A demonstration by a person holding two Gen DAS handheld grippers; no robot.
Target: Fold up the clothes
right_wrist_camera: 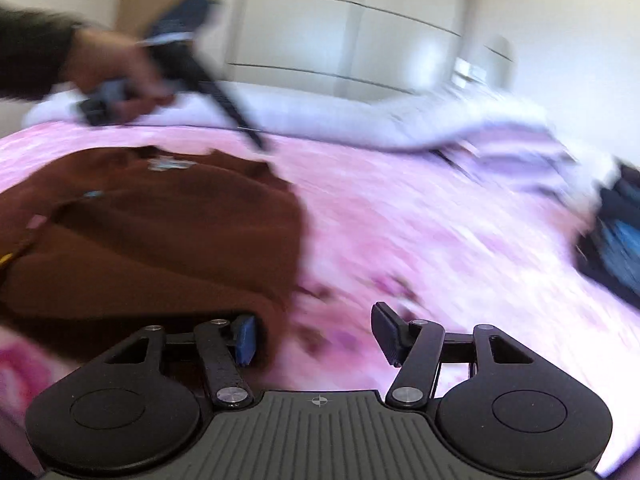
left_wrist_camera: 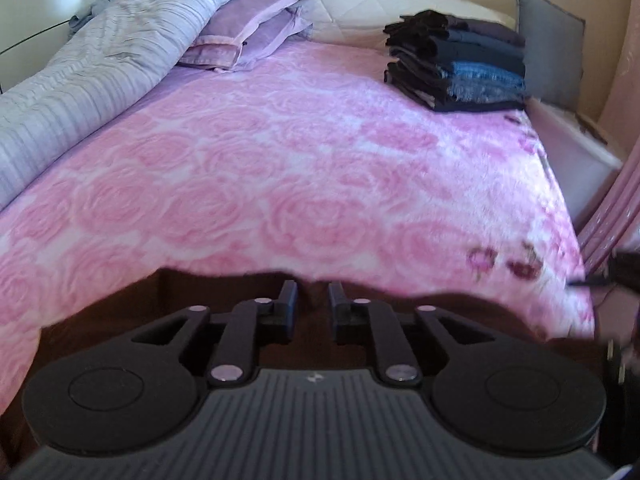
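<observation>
A brown garment (right_wrist_camera: 160,232) lies folded on the pink rose-patterned blanket (right_wrist_camera: 440,240), its collar label facing up. In the left wrist view the same garment (left_wrist_camera: 120,320) fills the bottom of the picture. My left gripper (left_wrist_camera: 312,300) hangs over its far edge with a narrow gap between the fingers, and I see no cloth pinched there. The right wrist view shows the left gripper (right_wrist_camera: 258,142) blurred, just above that edge, held by a hand (right_wrist_camera: 116,76). My right gripper (right_wrist_camera: 316,332) stands wide open at the garment's near right corner, with only the cloth's edge between its fingers.
A stack of folded dark and blue clothes (left_wrist_camera: 456,68) sits at the bed's far right corner, beside a grey cushion (left_wrist_camera: 548,60). A grey quilt (left_wrist_camera: 100,60) and lilac pillows (left_wrist_camera: 248,28) lie along the far left. A white wardrobe (right_wrist_camera: 352,28) stands behind the bed.
</observation>
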